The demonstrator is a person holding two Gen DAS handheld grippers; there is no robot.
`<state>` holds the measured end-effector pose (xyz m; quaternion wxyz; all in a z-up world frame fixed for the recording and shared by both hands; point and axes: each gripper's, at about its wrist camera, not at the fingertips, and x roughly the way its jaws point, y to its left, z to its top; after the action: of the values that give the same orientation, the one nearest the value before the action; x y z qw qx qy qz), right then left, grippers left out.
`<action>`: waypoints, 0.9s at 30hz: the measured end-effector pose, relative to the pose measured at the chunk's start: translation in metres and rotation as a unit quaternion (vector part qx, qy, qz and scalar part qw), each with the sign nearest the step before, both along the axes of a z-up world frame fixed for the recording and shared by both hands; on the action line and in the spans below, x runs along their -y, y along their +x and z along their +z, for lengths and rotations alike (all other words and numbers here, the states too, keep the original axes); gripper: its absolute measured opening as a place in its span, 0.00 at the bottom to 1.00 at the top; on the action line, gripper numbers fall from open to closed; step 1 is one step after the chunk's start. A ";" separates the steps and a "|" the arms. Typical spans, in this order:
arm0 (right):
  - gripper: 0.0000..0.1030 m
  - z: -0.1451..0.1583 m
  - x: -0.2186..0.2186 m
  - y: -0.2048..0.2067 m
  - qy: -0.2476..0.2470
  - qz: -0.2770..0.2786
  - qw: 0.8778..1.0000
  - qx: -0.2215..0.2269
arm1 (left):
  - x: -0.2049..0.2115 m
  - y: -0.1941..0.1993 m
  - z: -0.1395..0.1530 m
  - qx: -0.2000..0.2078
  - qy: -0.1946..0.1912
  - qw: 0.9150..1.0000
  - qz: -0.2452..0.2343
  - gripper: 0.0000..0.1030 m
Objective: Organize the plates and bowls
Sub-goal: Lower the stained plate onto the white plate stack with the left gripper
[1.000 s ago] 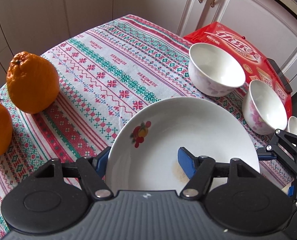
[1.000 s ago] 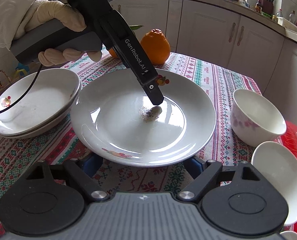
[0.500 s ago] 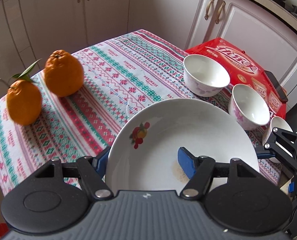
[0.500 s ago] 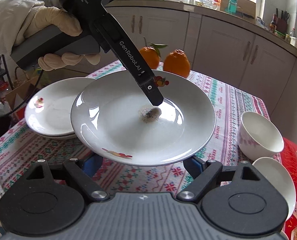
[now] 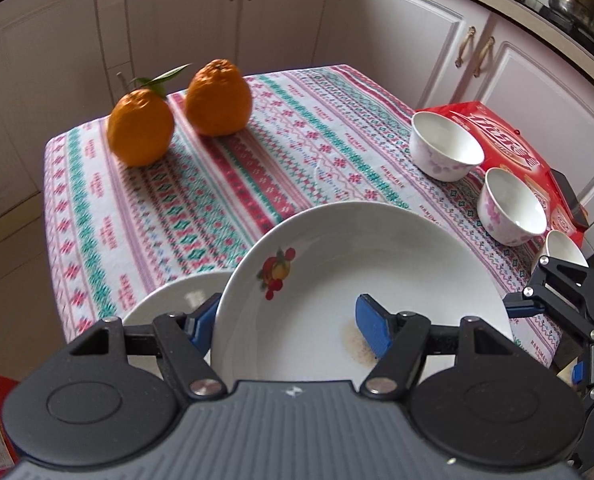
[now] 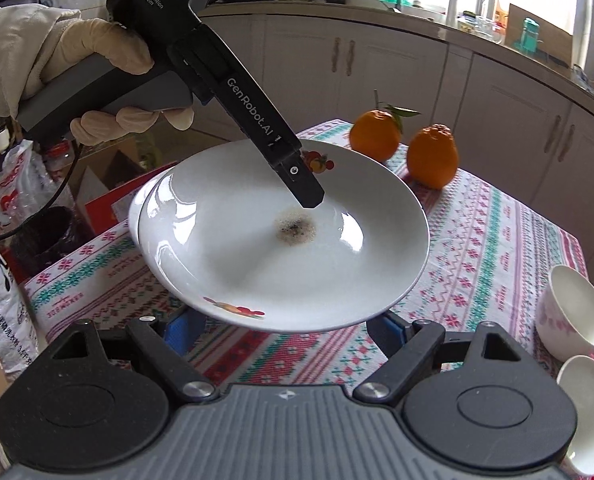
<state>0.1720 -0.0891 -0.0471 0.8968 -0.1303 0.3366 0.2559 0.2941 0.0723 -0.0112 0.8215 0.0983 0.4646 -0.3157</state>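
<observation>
**Plate lifted on a rim grip, stack below – slip/clash risk**

Left claw (image 5: 291,326) clamped on the near rim of the white plate (image 5: 361,280), one blue pad under the rim, the other on the inner face by a brown stain (image 6: 295,229). Plate is off the counter (image 5: 225,184), slightly tilted, hanging over the near-left corner where another plate (image 5: 173,304) sits partly under it; right wrist view shows that lower rim peeking out on the left. Right claw (image 6: 285,332) wide, holding nothing, pads below the plate's near edge and not clearly touching. Gloved hand (image 6: 109,80) holds the left tool.

Three small bowls (image 5: 445,152) lined along the right side by a red box (image 5: 509,148), two oranges (image 5: 217,98) at the far end, well apart from the plate.

Risks, my read:
- single-side pinch on a glazed rim, all the weight cantilevered out – plate could pivot or slide out of the pads if tilted more or moved fast
- lowering off-centre onto the plate below – rim-on-rim knock, chipping, or it rests crooked
- lower pad trapped between the two plates when set down; pulling it out could drag the stack toward the counter edge, which is close
- open right claw under the plate could bump it upward
</observation>
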 end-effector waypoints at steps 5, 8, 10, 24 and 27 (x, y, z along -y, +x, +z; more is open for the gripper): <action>0.88 -0.004 -0.012 0.001 -0.001 0.017 1.000 -0.009 | -0.020 -0.005 -0.007 -0.005 -0.005 1.000 0.026 0.67; 0.88 -0.006 -0.016 0.004 -0.002 0.023 1.000 -0.015 | -0.030 -0.005 -0.012 -0.011 -0.009 0.999 0.039 0.67; 0.88 -0.006 -0.020 0.006 -0.010 0.028 1.000 -0.010 | -0.034 -0.005 -0.015 -0.012 -0.012 0.999 0.045 0.67; 0.88 -0.003 -0.034 0.012 -0.030 0.045 0.999 -0.001 | -0.050 0.002 -0.029 -0.021 -0.023 0.997 0.068 0.68; 0.88 -0.003 -0.036 0.014 -0.032 0.047 0.998 0.000 | -0.052 0.004 -0.031 -0.023 -0.023 0.997 0.070 0.68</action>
<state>0.1861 -0.0535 -0.0506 0.8792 -0.1740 0.3385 0.2867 0.2980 0.1243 -0.0424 0.8325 0.0393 0.4818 -0.2705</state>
